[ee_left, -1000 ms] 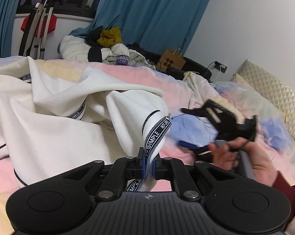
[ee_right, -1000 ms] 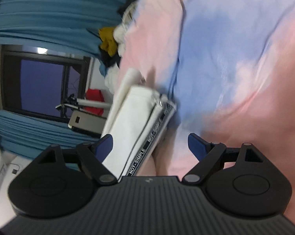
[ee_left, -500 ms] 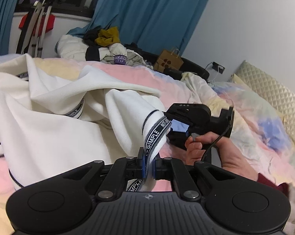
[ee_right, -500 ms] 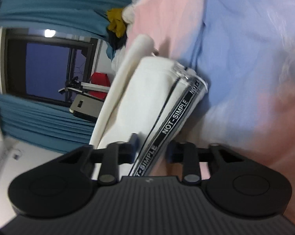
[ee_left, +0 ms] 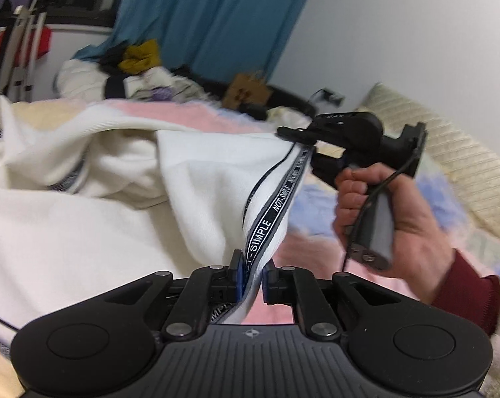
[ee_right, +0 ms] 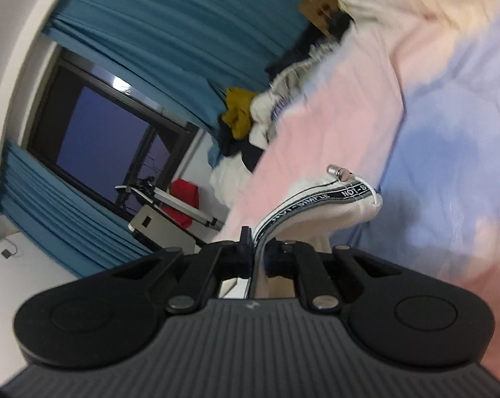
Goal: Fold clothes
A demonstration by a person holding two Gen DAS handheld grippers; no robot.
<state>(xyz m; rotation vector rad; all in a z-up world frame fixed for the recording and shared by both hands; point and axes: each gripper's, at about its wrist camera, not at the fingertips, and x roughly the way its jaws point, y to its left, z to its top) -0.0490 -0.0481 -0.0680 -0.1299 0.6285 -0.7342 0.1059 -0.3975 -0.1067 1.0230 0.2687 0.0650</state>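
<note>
Both tools grip the same hem. The left hand-held gripper [ee_left: 250,277] is pressed together on the black "NOT-SIMPLE" printed band [ee_left: 272,213] of the white garment [ee_left: 94,219], and the right hand-held gripper [ee_left: 311,151], held in the person's right hand [ee_left: 379,209], pinches the same band further along, near its far end. In the right wrist view that right hand-held gripper's pinch on the band [ee_right: 319,199] shows close up, with a metal drawstring tip [ee_right: 339,171] at the corner. The garment lies bunched on the pastel bedsheet [ee_left: 316,245], with only the band edge lifted between the two grips.

The step in hand appears to be stretching this hem straight to make a clean fold edge. To do it well, both pinches should likely hold firm while the tools draw apart evenly until the band is taut and untwisted, then lower together so the edge lies flat on the bed. Pulling unevenly risks slipping the band from one grip, or dragging the bunched body along and adding creases.
</note>
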